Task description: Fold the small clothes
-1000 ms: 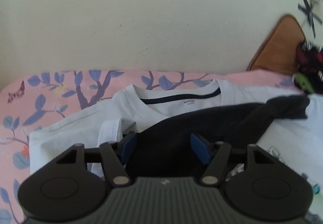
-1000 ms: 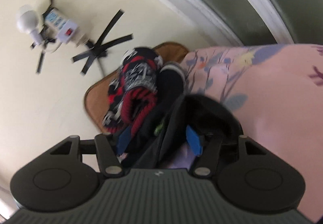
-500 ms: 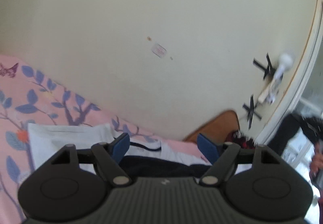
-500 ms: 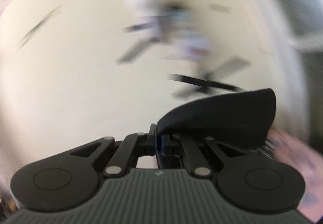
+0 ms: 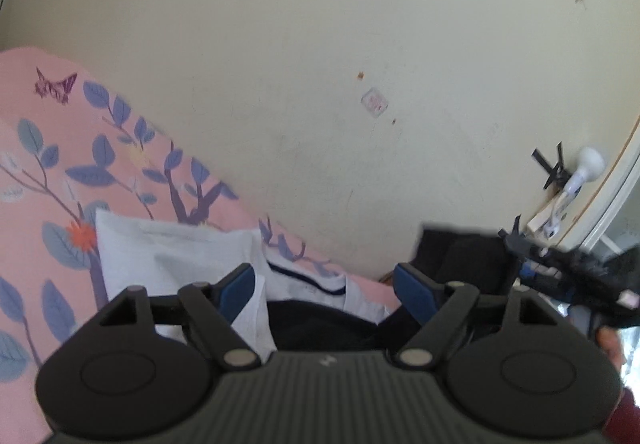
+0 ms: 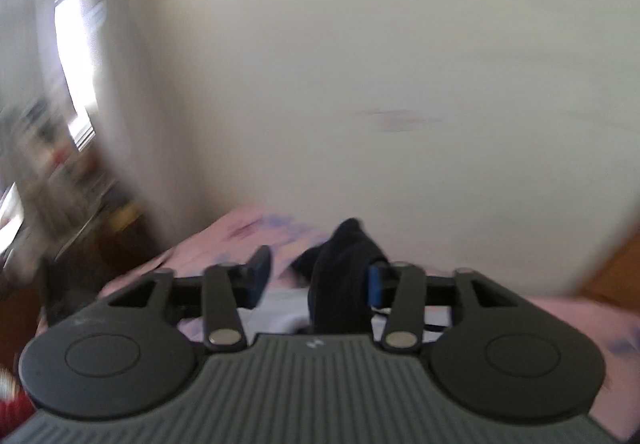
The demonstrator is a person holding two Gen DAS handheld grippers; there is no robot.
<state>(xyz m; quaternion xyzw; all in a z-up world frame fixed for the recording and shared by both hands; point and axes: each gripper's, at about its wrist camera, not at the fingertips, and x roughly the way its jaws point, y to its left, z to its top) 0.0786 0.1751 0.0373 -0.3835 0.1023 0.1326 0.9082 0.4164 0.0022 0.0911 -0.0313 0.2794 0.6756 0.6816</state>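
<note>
A white t-shirt [image 5: 172,256] with a dark-trimmed collar lies on the pink floral bedsheet [image 5: 52,172]. A dark garment [image 5: 316,328] lies over it, just in front of my left gripper [image 5: 326,290], which is open and raised, holding nothing. At the right of the left wrist view my other gripper [image 5: 560,264] holds up dark cloth. In the right wrist view my right gripper [image 6: 316,280] has its jaws apart, with the dark garment [image 6: 340,276] draped against the right finger. This view is blurred by motion.
A cream wall [image 5: 320,64] stands close behind the bed. A white bulb and taped power strip [image 5: 576,176] hang on it at the right, next to a window frame [image 5: 616,196]. Blurred furniture [image 6: 80,212] stands at the left of the right wrist view.
The left gripper tilted up from the clothes toward the wall. The right gripper shut on the dark garment, swung it left, and now its jaws are apart again.
</note>
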